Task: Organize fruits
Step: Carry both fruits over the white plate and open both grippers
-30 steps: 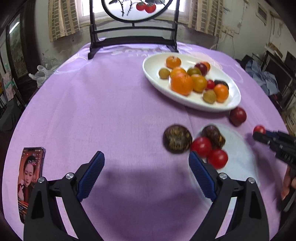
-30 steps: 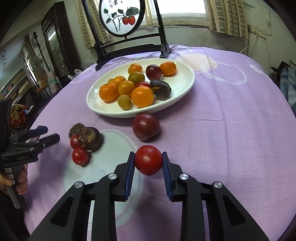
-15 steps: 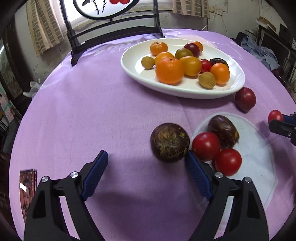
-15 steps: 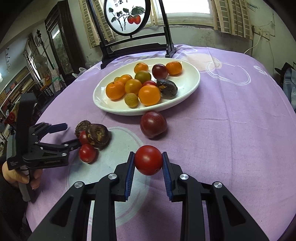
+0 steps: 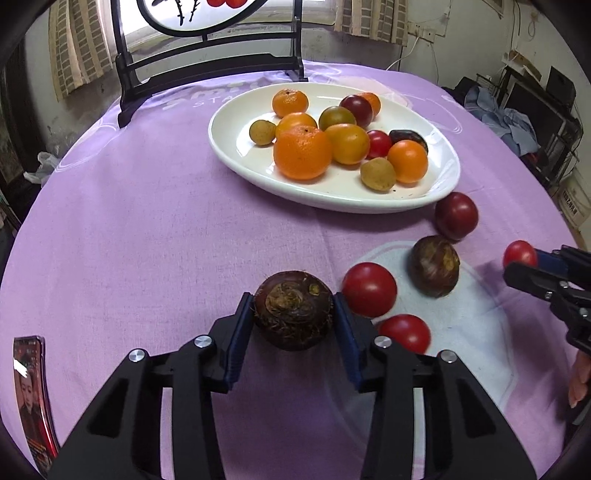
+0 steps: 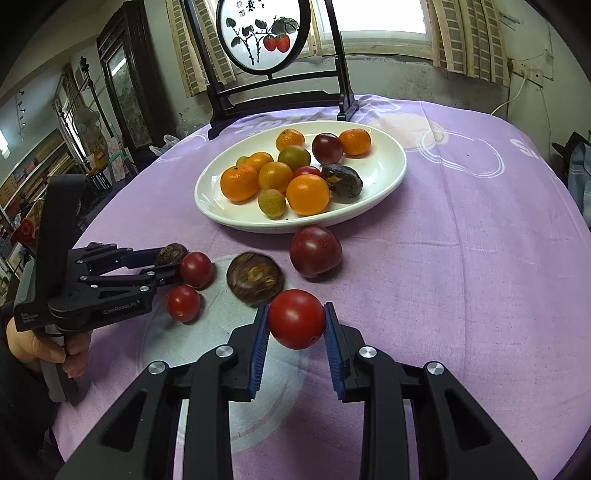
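Observation:
My left gripper (image 5: pixel 291 301) has its jaws closing on a dark brown round fruit (image 5: pixel 293 308), and both blue pads touch its sides on the purple cloth. Just to its right lie two red tomatoes (image 5: pixel 369 290), a second brown fruit (image 5: pixel 436 266) and a dark red plum (image 5: pixel 456 216). My right gripper (image 6: pixel 296 314) is shut on a red tomato (image 6: pixel 295 319), held above the pale round patch of the cloth. Behind these stands a white oval plate (image 5: pixel 332 201) holding several oranges and other small fruits.
A phone (image 5: pixel 31 398) lies at the cloth's near left edge. A black wooden stand with a round painted screen (image 6: pixel 264 35) rises at the table's far side. A person's hand (image 6: pixel 48 347) grips the left gripper's handle. Furniture crowds both sides of the room.
My left gripper moved forward to the brown fruit and its wide jaws closed in around it. The right gripper stayed put, still holding the tomato.

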The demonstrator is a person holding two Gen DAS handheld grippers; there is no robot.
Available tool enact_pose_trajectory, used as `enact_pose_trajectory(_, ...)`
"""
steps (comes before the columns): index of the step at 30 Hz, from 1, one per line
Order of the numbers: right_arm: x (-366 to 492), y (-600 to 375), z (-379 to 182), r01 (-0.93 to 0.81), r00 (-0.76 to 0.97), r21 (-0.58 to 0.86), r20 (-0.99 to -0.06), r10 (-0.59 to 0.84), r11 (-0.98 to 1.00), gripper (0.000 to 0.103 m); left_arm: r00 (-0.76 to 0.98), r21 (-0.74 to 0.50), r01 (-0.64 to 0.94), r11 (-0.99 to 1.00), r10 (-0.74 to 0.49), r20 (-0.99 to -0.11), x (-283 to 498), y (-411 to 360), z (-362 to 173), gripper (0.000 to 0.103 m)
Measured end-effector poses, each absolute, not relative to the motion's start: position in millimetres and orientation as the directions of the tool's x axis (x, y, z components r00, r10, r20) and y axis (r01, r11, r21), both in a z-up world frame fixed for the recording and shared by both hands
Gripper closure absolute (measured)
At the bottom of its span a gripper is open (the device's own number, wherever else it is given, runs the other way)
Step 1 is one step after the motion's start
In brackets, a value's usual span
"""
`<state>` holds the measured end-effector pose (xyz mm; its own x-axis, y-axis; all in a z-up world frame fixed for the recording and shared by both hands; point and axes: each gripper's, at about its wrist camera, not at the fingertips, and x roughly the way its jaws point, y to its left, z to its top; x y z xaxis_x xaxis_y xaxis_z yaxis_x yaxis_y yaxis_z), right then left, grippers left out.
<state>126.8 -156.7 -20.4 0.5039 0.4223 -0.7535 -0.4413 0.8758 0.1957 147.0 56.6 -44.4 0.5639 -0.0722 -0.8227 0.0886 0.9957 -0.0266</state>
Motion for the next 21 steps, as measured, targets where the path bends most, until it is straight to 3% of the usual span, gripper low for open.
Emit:
enact_pose_trajectory(12, 138, -140, 15, -0.473, 0.559, 0.143, -0.714, 0.422, 0.869, 0.074, 0.658, -0.068, 0.096, 0.993, -0.114, -0.744, 160, 56, 23, 0.061)
enact_pose_trajectory(21, 197, -111, 24, -0.488, 0.588, 0.072, -0.71, 0.388, 0.87, 0.074, 0.639, -0.089, 0.03, 0.996, -0.087, -0.764, 227, 50, 17, 0.061)
